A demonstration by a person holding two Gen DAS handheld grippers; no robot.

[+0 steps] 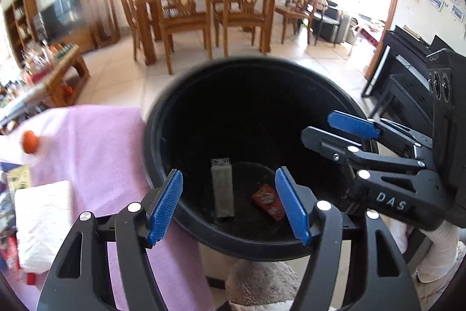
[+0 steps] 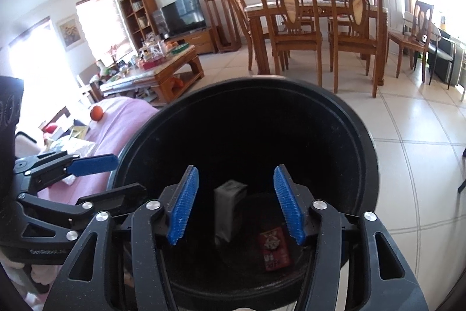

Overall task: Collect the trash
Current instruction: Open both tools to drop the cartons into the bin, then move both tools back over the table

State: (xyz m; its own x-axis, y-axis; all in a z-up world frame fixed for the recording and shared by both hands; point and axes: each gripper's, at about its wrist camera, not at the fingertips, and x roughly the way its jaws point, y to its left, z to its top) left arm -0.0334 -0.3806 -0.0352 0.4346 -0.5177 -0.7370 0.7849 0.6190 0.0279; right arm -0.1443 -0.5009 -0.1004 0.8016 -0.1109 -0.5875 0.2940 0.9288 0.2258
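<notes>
A round black bin fills the middle of both wrist views, its rim standing beside a pink-covered surface. At its bottom lie a grey carton and a red snack wrapper. My left gripper hangs open over the bin's near rim with nothing between its blue pads. My right gripper is open too, empty, above the bin's mouth. Each shows in the other's view: the right gripper over the right rim, the left gripper at the left rim.
A pink cloth covers the surface left of the bin, with an orange fruit, white crumpled paper and packets at its left edge. Beyond stand wooden dining chairs, a cluttered coffee table and tiled floor.
</notes>
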